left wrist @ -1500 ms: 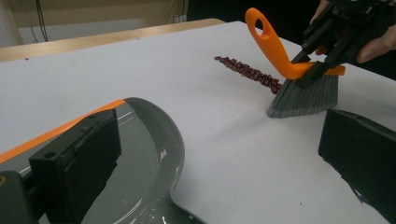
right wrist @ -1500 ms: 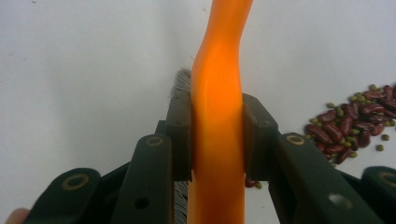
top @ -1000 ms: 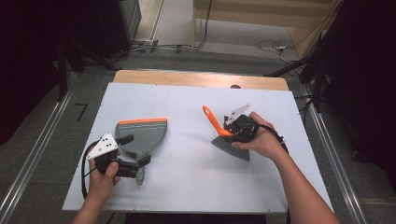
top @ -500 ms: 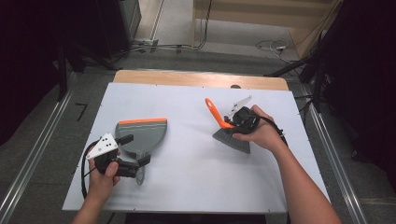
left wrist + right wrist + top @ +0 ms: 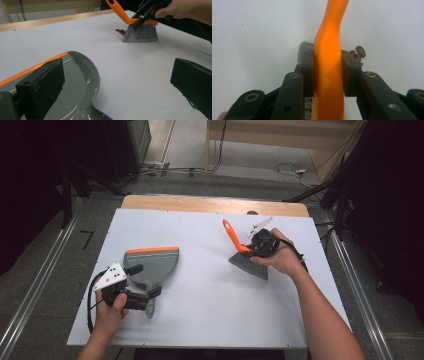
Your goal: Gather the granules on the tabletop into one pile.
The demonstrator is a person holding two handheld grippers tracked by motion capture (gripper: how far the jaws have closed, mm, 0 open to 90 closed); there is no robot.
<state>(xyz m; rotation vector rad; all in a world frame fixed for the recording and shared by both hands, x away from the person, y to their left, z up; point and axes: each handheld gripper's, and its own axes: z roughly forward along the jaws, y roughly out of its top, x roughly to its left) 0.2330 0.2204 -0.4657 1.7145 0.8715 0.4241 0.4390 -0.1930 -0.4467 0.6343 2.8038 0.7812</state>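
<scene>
A brush with an orange handle (image 5: 230,233) and grey bristles (image 5: 250,265) stands on the white table (image 5: 210,320) at the right. My right gripper (image 5: 251,248) is shut on that handle (image 5: 328,50), which sits squeezed between the two pads. A few dark red beans (image 5: 359,53) lie just beside the bristles (image 5: 141,33). At the left lies a grey dustpan (image 5: 155,265) with an orange front lip. My left gripper (image 5: 145,281) sits at its rear with the jaws wide apart. One jaw is over the pan (image 5: 80,85), the other over bare table, gripping nothing.
A wooden strip (image 5: 210,204) runs along the table's far edge. Beyond it are a dark floor and cables. Metal rails (image 5: 47,270) flank the table on both sides. White tabletop stretches between the dustpan and the brush.
The right hand has carried the brush a little farther back and to the right. The left hand and the dustpan have stayed where they were.
</scene>
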